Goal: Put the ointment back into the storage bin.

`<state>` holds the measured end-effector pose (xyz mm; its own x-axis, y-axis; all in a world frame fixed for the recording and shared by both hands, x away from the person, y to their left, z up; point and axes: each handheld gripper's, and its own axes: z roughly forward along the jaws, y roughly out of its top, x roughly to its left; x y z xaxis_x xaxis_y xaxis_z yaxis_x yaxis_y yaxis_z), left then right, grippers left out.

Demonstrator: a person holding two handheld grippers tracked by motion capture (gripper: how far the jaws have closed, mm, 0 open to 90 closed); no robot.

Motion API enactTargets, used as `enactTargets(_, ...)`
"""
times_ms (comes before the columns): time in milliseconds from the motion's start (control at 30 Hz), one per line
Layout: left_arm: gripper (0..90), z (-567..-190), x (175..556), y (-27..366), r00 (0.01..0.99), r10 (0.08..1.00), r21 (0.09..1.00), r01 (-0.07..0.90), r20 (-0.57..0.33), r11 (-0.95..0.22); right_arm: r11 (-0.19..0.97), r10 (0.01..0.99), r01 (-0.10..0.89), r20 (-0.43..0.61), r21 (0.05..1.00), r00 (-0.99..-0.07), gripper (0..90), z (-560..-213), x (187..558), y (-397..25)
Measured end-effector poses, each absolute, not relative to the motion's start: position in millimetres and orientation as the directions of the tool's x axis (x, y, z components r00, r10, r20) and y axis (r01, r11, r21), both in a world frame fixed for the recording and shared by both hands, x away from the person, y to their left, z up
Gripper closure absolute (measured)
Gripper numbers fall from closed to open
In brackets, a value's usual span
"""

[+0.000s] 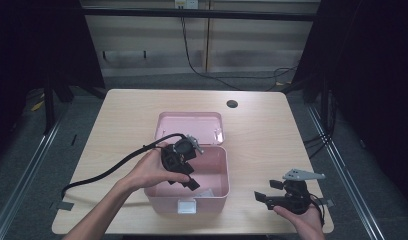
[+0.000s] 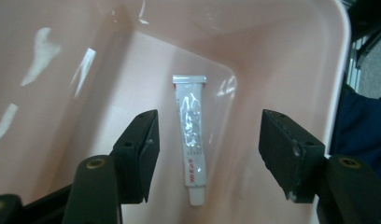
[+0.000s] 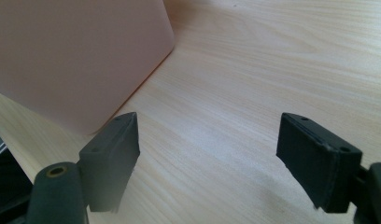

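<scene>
The right gripper, jaws apart, rests near the desk's front right corner. The left gripper, jaws apart, hangs inside the pink box; its view reveals a white tube on the floor.

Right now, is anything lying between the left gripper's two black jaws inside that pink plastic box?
Yes: in the left gripper view, a small white tube lies on the pink plastic box's floor between the open jaws, untouched.

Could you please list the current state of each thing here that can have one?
pink box: lid open, tilted back.
tube: capped, lying flat on the box floor.
left gripper: open, over the tube inside the box.
right gripper: open, empty, over the table.
</scene>
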<state>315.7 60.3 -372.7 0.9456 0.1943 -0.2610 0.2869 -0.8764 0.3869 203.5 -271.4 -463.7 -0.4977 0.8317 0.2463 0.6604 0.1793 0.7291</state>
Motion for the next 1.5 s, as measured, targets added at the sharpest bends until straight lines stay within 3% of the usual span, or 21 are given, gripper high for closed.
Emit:
enactTargets(800,32.8,-332,307,107,0.953,0.227,0.448,0.294,-0.200,-0.844,0.180,0.833,0.659,0.244,0.730,-0.497,21.0,-464,203,-271)
enactTargets(1500,32.2,-332,313,176,0.916,0.343,0.510,0.401,-0.209,-0.761,0.175,0.836,0.662,0.245,0.729,-0.490,21.0,-464,203,-272)
